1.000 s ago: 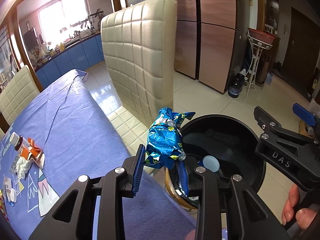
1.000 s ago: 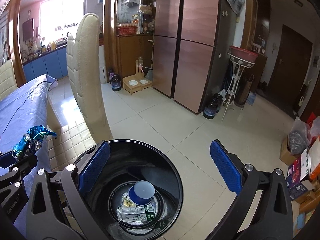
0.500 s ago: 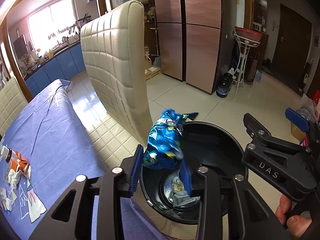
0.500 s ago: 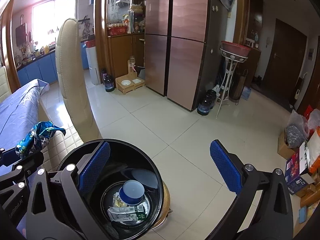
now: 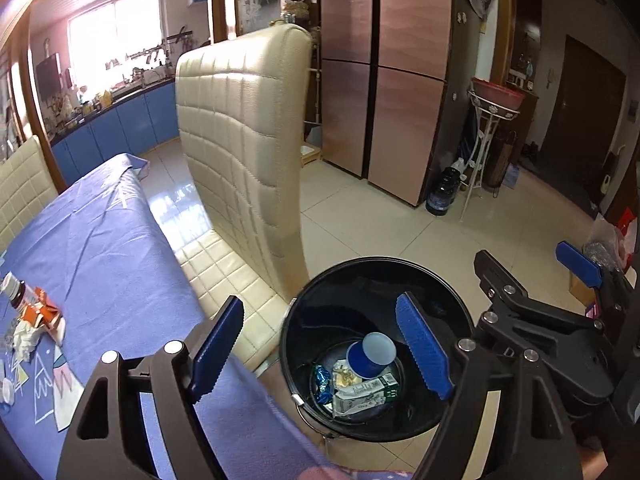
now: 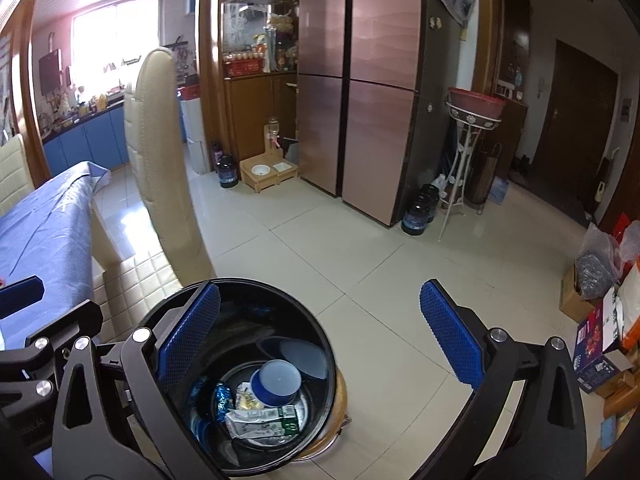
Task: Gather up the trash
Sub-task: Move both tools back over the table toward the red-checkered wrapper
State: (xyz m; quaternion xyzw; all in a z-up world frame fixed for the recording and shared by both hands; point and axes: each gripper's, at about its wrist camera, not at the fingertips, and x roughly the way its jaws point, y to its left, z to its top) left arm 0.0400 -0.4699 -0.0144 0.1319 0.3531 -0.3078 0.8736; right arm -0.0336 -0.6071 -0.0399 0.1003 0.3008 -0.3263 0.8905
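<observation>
A black round trash bin (image 5: 304,320) stands on the floor beside the table; it also shows in the right wrist view (image 6: 320,332). Inside lie a blue crumpled wrapper (image 5: 323,382), a blue cup (image 5: 370,354) and a white-green carton (image 5: 364,394); the right wrist view shows the wrapper (image 6: 222,398), cup (image 6: 278,382) and carton (image 6: 262,420) too. My left gripper (image 5: 320,356) is open and empty above the bin's left rim. My right gripper (image 6: 316,344) is open and empty over the bin's right side.
A blue-clothed table (image 5: 100,248) holds a small bottle and orange-white scraps (image 5: 34,314) at its left edge. A cream quilted chair (image 5: 244,152) stands between table and bin. Boxes and bags (image 6: 604,300) sit at the right; tiled floor (image 6: 360,248) lies beyond.
My left gripper opened and let go of the blue wrapper, which dropped into the bin. Both grippers shifted a little over the bin.
</observation>
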